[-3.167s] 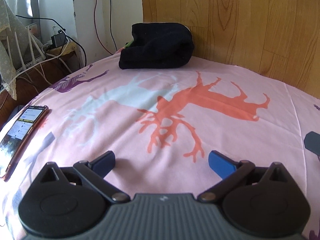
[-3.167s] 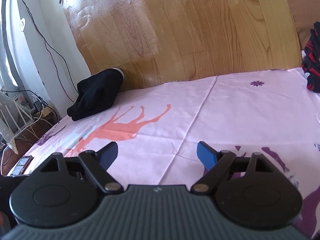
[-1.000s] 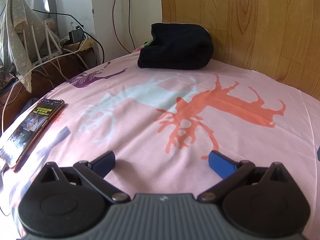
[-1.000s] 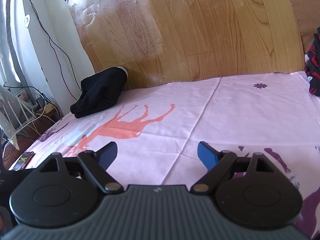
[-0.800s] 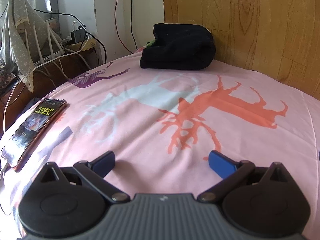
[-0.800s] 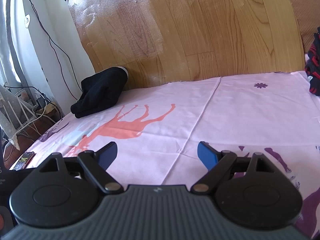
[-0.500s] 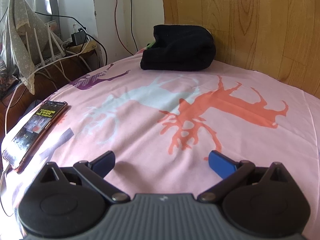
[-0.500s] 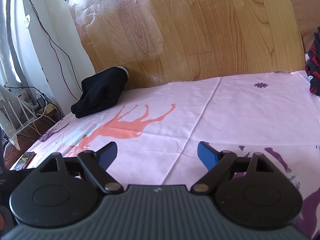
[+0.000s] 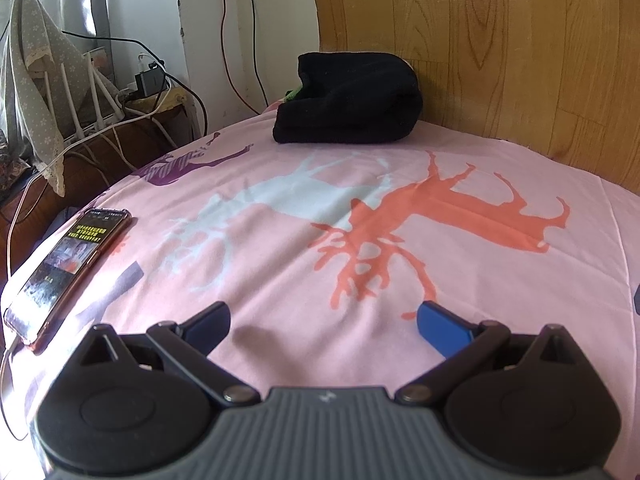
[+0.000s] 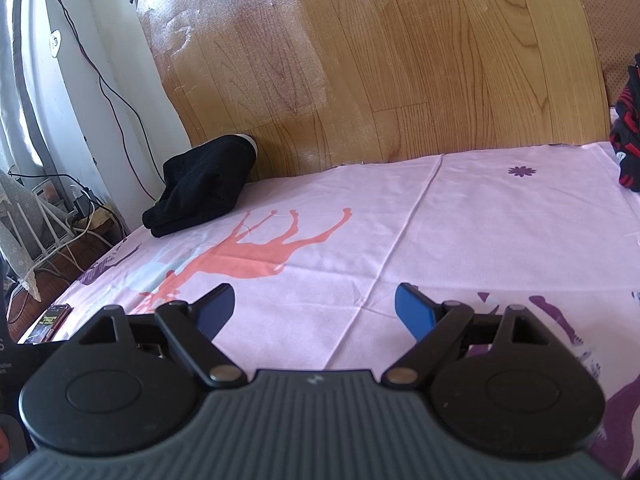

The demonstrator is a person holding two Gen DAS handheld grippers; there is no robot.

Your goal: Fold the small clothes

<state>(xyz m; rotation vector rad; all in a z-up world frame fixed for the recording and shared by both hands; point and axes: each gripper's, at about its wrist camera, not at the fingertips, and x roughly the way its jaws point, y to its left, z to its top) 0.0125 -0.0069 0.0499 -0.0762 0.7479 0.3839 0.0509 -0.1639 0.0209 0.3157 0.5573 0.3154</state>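
A folded black garment (image 9: 349, 98) lies at the far end of the pink deer-print sheet (image 9: 280, 280), against the wooden headboard (image 9: 500, 48); it also shows in the right wrist view (image 10: 204, 186) at far left. A red-and-black garment (image 10: 628, 144) lies at the right edge of the right wrist view. My left gripper (image 9: 322, 318) is open and empty, low over the sheet. My right gripper (image 10: 314, 306) is open and empty over the sheet.
A phone (image 9: 68, 268) with a lit screen lies at the sheet's left edge; it also shows in the right wrist view (image 10: 48, 322). Cables, a charger (image 9: 150, 78) and a cloth-covered rack (image 9: 32, 100) stand left of the bed. A brown chair back (image 10: 612, 24) is at far right.
The left gripper has drifted slightly left and back, so the phone and black garment sit further right in its view. The right gripper has barely moved. Both stay open.
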